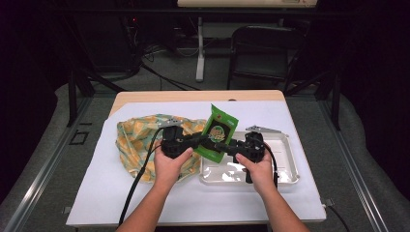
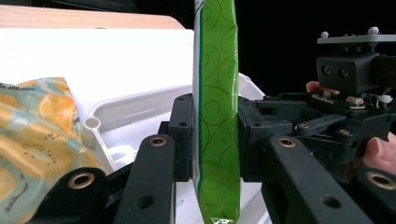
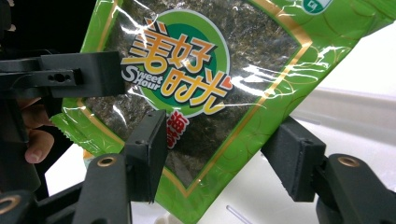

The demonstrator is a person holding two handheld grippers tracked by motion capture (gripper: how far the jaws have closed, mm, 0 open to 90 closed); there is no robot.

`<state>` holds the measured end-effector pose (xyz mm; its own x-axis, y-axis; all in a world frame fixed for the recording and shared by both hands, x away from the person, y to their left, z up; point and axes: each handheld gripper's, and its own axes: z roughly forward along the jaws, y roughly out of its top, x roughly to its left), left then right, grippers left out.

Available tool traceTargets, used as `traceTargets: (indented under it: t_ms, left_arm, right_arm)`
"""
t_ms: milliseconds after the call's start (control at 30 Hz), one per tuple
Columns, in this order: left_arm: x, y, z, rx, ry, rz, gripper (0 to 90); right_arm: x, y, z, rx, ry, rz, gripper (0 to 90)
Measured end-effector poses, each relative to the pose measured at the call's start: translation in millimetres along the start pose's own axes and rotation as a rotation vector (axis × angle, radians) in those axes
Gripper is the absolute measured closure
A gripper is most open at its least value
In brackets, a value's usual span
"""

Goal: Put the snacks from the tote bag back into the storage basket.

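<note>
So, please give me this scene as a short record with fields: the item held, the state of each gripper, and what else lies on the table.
held item: green foil seaweed snack packet, held upright above the table
left gripper: shut on the packet, pads pressing both its faces
right gripper: jaws open on either side of the packet's face, apparently not pressing it
below: white plastic tray on a white sheet
beside tray: yellow and teal fruit-print cloth bag, lying crumpled

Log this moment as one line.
left tongs: shut on green foil seaweed packet | right tongs: open beside packet | packet above white plastic tray
</note>
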<state>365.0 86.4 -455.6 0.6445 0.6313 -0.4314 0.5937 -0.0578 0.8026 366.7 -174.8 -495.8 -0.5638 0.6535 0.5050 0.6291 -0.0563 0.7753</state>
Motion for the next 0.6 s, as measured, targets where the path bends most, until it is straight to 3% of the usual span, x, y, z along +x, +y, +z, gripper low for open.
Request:
traceTargets:
  t_ms: [267,600]
  left_arm:
    - [2.0,-2.8,1.2,-0.004,0.010,0.002,72.0]
    - [2.4,-7.5,8.9,0.019,0.000,-0.011,70.9]
  right_arm:
    - [-1.4,-2.1,-0.2,-0.016,-0.006,0.023,46.1]
    - [-6.3,-3.2,-9.2,-0.060,-0.032,0.092,58.7]
